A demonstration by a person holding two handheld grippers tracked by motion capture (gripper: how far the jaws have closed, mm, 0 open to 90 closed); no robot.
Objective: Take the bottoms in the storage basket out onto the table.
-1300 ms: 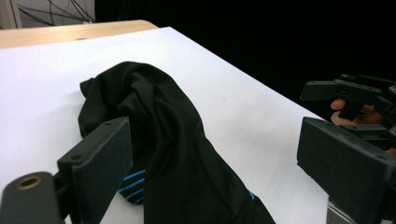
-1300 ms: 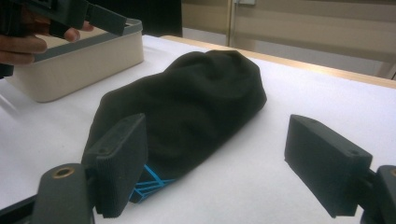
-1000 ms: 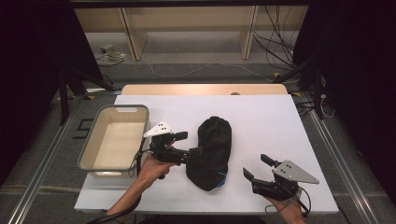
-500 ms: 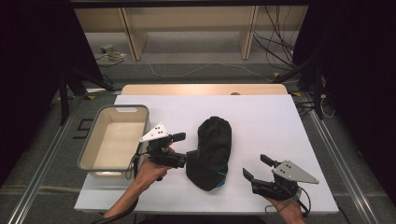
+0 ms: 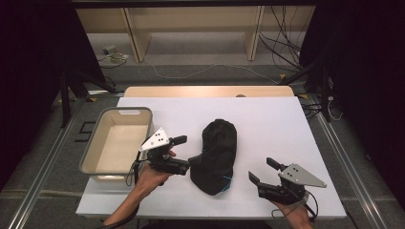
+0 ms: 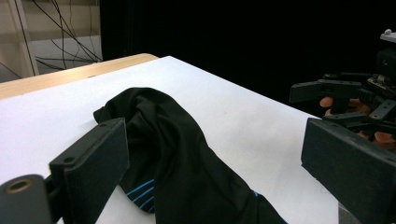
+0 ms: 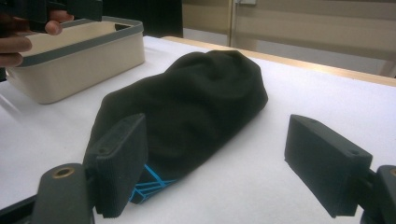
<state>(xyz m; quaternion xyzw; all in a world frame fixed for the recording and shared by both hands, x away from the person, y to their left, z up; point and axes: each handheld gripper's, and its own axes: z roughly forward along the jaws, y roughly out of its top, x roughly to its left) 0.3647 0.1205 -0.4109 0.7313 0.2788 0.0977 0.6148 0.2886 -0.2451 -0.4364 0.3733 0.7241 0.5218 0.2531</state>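
White rectangular table (image 5: pixel 267 119) carrying, at left, a beige plastic bin with grey rim (image 5: pixel 106 143); at centre, a crumpled black fabric bag with blue stitching (image 5: pixel 216 152). Left tool (image 5: pixel 182 153), jaws apart, touches its left edge; right tool (image 5: pixel 260 172), jaws apart, near its right.

Matt black cloth garment (image 5: pixel 216 155)

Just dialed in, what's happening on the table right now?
A person holds a tool in each hand over a white table. The left tool is open at the left edge of a black garment lying mid-table. The right tool is open, apart from the garment. A beige bin sits at the left, with nothing visible inside.
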